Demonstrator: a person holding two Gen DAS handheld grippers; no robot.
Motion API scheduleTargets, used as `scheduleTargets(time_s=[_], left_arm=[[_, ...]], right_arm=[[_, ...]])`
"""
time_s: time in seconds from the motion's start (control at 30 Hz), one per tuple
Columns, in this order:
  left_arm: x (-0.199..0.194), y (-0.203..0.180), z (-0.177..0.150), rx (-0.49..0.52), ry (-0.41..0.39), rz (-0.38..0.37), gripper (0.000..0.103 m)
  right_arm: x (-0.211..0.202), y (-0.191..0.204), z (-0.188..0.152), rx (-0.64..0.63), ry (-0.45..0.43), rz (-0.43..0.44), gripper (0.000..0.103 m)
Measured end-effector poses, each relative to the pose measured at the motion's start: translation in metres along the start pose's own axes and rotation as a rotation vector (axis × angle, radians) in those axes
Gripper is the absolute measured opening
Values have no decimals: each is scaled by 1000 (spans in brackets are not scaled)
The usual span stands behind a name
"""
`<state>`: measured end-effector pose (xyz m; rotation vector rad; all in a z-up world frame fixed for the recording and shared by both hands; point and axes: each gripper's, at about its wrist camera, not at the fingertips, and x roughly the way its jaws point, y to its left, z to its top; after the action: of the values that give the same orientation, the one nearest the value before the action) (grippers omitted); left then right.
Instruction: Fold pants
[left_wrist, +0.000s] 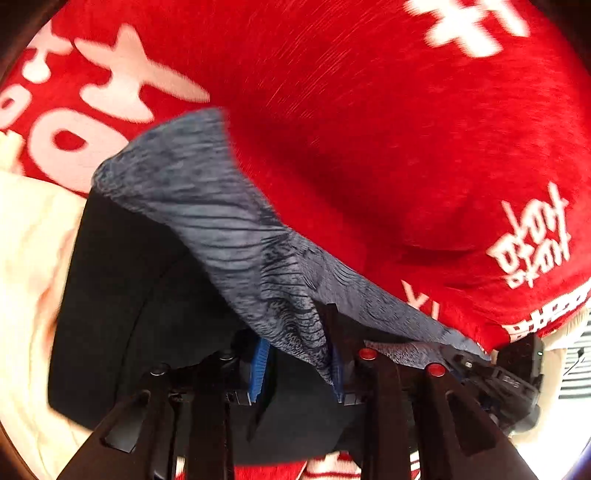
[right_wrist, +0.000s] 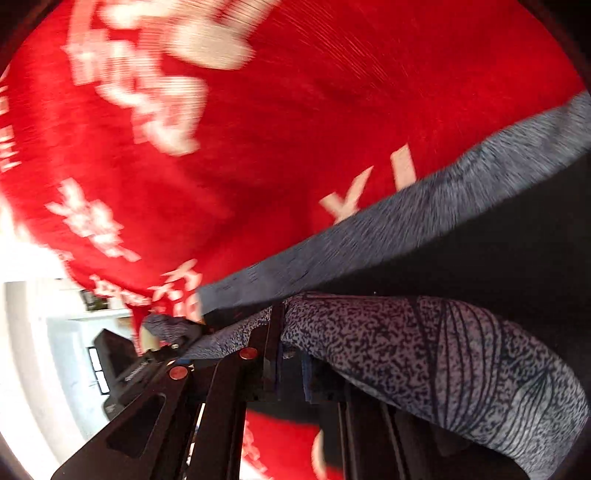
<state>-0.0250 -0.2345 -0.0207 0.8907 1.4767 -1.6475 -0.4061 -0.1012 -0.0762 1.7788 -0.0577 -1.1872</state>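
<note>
Red printed blanket (left_wrist: 369, 129) under black-and-grey pants (left_wrist: 229, 229).

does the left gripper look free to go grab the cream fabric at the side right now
Probably not: the left gripper is already pinching the grey patterned pants, whose dark body covers the way to the cream fabric. It would have to let go first.

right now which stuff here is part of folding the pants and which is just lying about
Part of the job:
- pants, black with grey patterned waistband
- left gripper, shut on the pants
- right gripper, shut on the pants

Lying about:
- red blanket underneath
- cream cloth beside it
</note>
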Motion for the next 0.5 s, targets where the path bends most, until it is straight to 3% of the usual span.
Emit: scheduleTargets(time_s=[0.13, 0.17, 0.2, 0.23, 0.27, 0.3, 0.33, 0.37, 0.4, 0.5], left_arm=[[-8, -4, 2, 11, 30, -12, 30], [-15, -8, -1, 34, 24, 12, 40], [-24, -14, -4, 62, 1, 68, 71], [-38, -18, -7, 87, -44, 136, 81], [-50, -20, -9, 105, -83, 170, 83], [-59, -24, -12, 130, -104, 188, 83], [-64, -28, -16, 147, -107, 220, 83], [-63, -31, -19, 159, -100, 252, 83], [-59, -37, -25, 178, -85, 270, 83], [-45, -51, -52, 238, -34, 303, 83]], right_arm=[[20, -13, 11, 14, 18, -39, 10], [20, -15, 11, 19, 18, -32, 10], [20, -17, 11, 21, 20, -28, 10], [20, -17, 13, 23, 26, -26, 10], [19, -19, 13, 23, 32, -25, 15], [18, -19, 15, 27, 43, -20, 20], [16, -18, 16, 29, 50, -12, 41], [12, -15, 17, 25, 50, 0, 71], [4, -8, 18, 6, 39, 17, 82], [-25, 8, 7, -48, 6, 12, 86]])
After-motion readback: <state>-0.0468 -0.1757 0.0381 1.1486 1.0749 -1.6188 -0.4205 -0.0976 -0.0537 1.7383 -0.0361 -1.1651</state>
